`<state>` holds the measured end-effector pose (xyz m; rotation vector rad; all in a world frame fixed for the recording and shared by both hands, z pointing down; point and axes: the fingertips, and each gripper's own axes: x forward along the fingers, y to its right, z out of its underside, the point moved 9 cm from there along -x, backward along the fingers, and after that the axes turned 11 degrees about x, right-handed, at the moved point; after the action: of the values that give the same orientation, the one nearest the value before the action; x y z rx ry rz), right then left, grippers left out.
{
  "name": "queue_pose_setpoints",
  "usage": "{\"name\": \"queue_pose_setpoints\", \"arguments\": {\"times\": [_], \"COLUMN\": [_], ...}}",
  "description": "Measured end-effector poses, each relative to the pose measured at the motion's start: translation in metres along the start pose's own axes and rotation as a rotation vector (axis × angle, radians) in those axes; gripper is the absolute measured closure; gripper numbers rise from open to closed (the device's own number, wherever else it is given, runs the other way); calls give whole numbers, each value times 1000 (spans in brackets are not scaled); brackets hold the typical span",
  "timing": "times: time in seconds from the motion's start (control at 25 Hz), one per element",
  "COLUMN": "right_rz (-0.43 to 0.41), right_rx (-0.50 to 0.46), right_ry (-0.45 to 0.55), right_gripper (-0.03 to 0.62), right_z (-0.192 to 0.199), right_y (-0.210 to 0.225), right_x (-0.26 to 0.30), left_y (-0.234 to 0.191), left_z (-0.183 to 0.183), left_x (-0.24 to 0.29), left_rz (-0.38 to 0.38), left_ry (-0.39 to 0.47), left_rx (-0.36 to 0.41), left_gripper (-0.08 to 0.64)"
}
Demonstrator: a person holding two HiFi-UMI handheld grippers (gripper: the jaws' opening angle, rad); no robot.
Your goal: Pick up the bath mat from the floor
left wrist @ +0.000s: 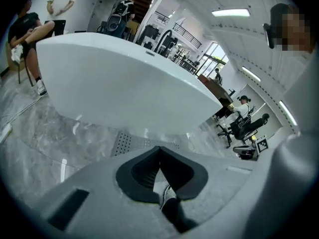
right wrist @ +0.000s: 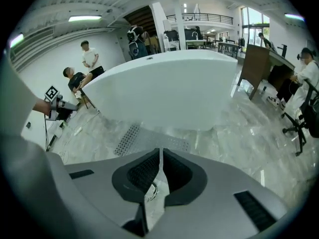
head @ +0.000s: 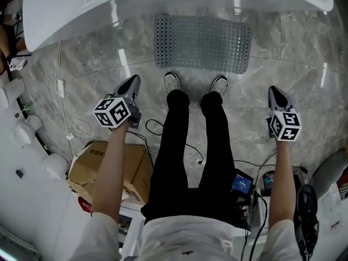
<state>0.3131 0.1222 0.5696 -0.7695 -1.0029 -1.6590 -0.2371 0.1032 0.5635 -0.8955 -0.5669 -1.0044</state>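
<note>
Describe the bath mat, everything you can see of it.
The bath mat is a grey rectangle with rounded corners, covered in rows of small holes or studs; it looks like rubber or plastic. It lies flat on the marble-look floor, long side along the white bathtub. The person's shoes stand just short of its near edge. Nothing rests on it.
</note>
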Motion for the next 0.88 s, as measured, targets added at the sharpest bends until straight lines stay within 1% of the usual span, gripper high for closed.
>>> {"name": "queue_pose_setpoints", "arguments": {"times": [0.08,0.24,0.56,0.6,0.64,0.68,0.72,0.8,0.88], "right_rz": [11,35,80,79,78,77,75,67,68], "right_rx": [26,28,59,58,55,52,49,55,68], "right_ry": [-21,-74,-111,-115,-119,-124,-129,-147,-177], "right_gripper": [589,589,589,588,588,588,586,556,504], "right_z": [12,36,76,80,84,88,91,100,110], "right_y": [5,14,42,45,49,52,56,63,71], "right_x": [26,77,175,186,198,210,222,246,272], "left_y": [-17,-51,-123,-131,-138,-145,-151,-162,-174], "left_z": [18,49,97,103,109,114,118,127,137], "left_x": [24,65,139,149,160,172,183,204,224], "left_rz": [3,3,-39,-36,-30,-25,-21,-17,-19], "left_ry": [-39,-104,-148,-156,-168,-180,-190,-198,-207], "left_rx": [-12,-23,-20,-17,-8,3,13,14,9], "left_gripper": [554,552,544,531,488,465,458,429,397]}}
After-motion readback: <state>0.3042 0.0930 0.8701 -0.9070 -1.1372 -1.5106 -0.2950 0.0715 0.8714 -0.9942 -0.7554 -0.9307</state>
